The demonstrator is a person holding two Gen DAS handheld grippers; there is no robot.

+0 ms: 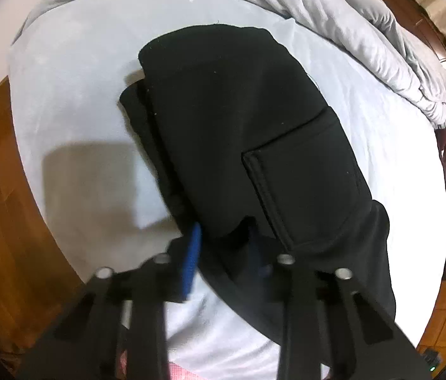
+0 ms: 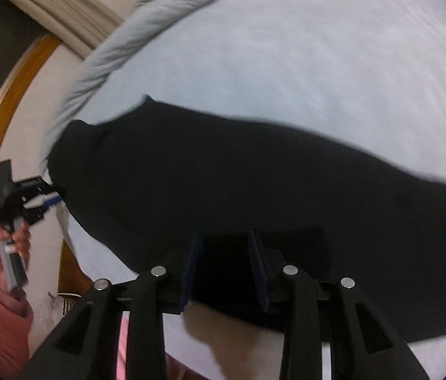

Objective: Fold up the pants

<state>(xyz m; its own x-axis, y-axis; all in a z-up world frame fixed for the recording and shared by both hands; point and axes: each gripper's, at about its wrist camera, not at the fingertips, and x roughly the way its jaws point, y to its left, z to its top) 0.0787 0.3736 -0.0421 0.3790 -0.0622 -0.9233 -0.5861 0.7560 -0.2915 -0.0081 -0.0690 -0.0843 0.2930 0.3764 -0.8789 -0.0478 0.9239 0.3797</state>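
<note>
Two grippers work one pair of black pants [image 1: 235, 133] lying on the pale blue bedsheet [image 1: 74, 95], with the grey duvet [image 1: 333, 15] bunched along the sheet's far side. Judged from the layers, at least one fold is in: the left wrist view shows stacked edges at the pants' left side and a back pocket [image 1: 298, 186] facing up, yet cloth hangs loose toward the near edge, so a final fold and squaring-up look outstanding. Left gripper [image 1: 226, 250]: jaws moderately apart, one blue pad [image 1: 192, 259] showing beside the pants' near hem, cloth draped between the fingers; whether it pinches cannot be told. Right gripper [image 2: 226, 269]: jaws moderately apart, dark fabric filling the gap between both pads, grip likewise uncertain.
</note>
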